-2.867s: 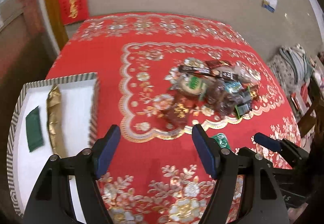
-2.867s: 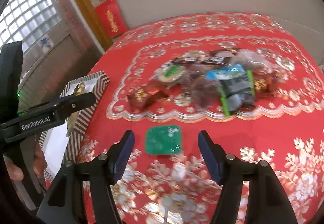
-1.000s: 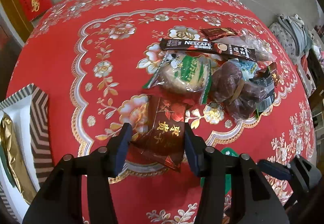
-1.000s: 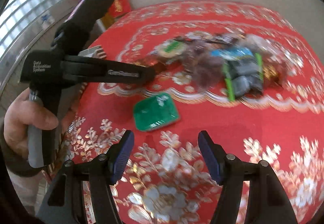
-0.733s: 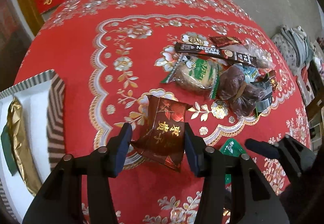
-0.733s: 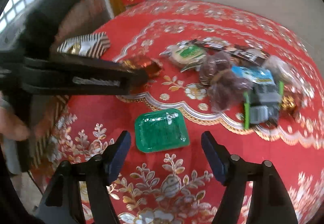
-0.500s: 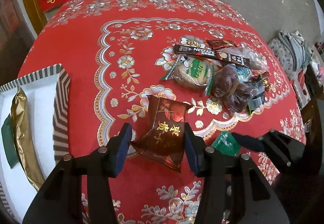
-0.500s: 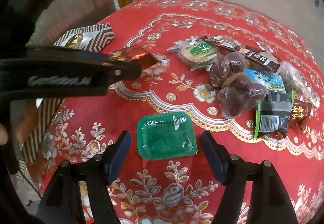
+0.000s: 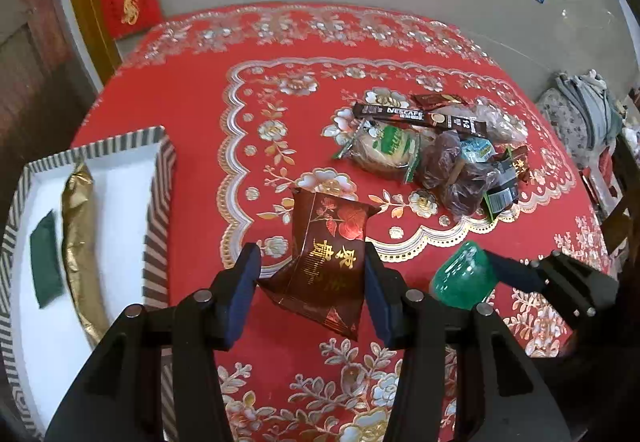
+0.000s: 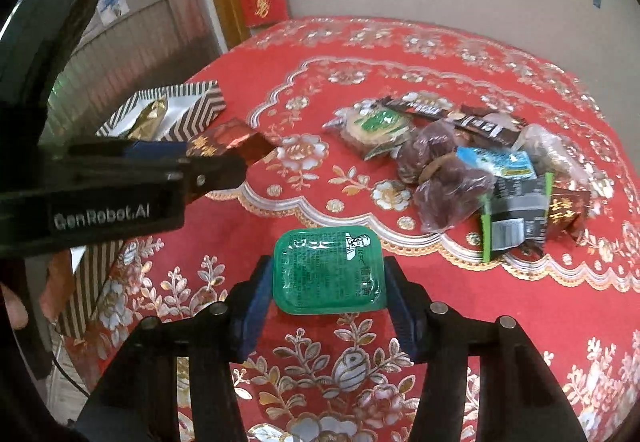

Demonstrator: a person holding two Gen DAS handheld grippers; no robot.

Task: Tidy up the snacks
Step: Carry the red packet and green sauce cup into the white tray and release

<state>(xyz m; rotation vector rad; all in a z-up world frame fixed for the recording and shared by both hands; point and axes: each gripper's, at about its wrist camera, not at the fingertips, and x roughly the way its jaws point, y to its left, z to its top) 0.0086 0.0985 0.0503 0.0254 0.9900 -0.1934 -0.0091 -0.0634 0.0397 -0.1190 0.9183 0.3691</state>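
Note:
My left gripper (image 9: 310, 258) is shut on a dark red packet (image 9: 328, 254) with gold characters and holds it above the red tablecloth. In the right wrist view that packet (image 10: 228, 142) sticks out past the left gripper (image 10: 236, 166). My right gripper (image 10: 327, 274) is shut on a green sauce tub (image 10: 324, 262), with a pad on each side of it. The left wrist view shows the tub (image 9: 462, 278) tilted and off the cloth. A pile of snacks (image 9: 440, 154) lies mid-table, with a Nescafe stick (image 9: 416, 118) at its far side.
A striped box (image 9: 156, 178) with a white inside sits at the table's left edge. It holds a gold packet (image 9: 78, 242) and a dark green packet (image 9: 46, 262). A hand (image 10: 12, 306) grips the left tool. Clothes (image 9: 580, 110) lie on a seat to the right.
The left gripper drew back from the pile with the red packet and rose. The right gripper's jaws closed on the green tub and raised it off the cloth.

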